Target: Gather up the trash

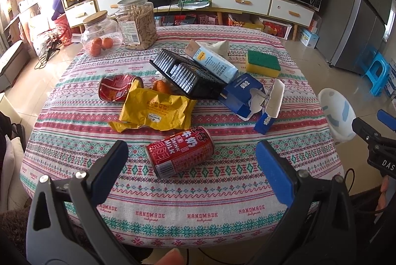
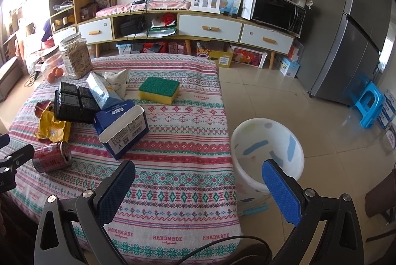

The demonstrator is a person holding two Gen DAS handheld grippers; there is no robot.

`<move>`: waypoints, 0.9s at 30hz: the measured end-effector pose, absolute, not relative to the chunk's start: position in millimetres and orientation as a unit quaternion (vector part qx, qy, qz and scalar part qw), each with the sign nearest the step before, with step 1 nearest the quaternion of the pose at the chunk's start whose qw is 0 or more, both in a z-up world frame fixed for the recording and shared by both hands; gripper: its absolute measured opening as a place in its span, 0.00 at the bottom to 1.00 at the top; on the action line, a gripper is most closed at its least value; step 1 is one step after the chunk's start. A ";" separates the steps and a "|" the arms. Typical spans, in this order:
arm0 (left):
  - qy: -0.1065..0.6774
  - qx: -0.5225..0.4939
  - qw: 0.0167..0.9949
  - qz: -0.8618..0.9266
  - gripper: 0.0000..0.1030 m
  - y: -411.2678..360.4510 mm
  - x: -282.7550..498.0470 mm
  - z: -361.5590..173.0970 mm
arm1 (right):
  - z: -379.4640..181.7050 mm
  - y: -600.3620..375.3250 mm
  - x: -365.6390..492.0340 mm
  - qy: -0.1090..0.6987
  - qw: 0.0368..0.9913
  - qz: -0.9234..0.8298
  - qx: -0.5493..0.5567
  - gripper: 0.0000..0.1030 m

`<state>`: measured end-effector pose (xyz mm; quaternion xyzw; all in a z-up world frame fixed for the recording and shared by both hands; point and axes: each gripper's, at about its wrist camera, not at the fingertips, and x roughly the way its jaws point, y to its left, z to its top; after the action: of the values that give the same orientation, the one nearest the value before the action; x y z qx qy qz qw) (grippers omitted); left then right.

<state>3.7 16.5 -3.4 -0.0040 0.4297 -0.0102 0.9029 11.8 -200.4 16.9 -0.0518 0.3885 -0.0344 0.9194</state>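
Observation:
Trash lies on the patterned tablecloth: a red milk can on its side, a yellow wrapper, a second crushed red can, a black plastic tray, a torn blue box and a light blue carton. My left gripper is open just in front of the near can, empty. My right gripper is open and empty over the table's right edge, beside a white bin on the floor. The near can and blue box show in the right wrist view.
A green and yellow sponge, a jar of snacks and a jar with oranges stand at the back of the table. A loose orange lies by the tray. A blue stool and a fridge stand on the right.

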 end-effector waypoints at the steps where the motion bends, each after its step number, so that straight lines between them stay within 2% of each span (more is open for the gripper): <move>1: 0.436 -0.006 0.900 -0.016 0.99 19.6 6.9 -3.1 | 20.0 -200.0 14.5 0.391 0.918 -0.028 -0.055 1.00; 10: 0.499 -0.058 0.863 -0.056 0.99 60.5 68.9 3.1 | 40.2 -197.1 72.9 0.450 0.890 0.020 -0.065 1.00; 16: 0.534 -0.102 0.836 -0.074 0.94 71.1 125.4 -9.3 | 29.8 -195.9 128.2 0.480 0.876 0.034 -0.018 1.00; 23: 0.564 -0.160 0.804 -0.099 0.63 62.3 165.6 -49.0 | -26.5 -182.7 156.6 0.558 0.826 0.076 0.039 1.00; 27: 0.563 -0.172 0.802 -0.097 0.54 55.9 169.4 -51.0 | -38.8 -163.6 169.3 0.571 0.815 0.092 0.042 1.00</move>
<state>169.4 55.9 -51.0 -0.1723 0.5629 -0.0972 0.8025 169.3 -163.6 -38.8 0.0415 0.5705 0.0922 0.8150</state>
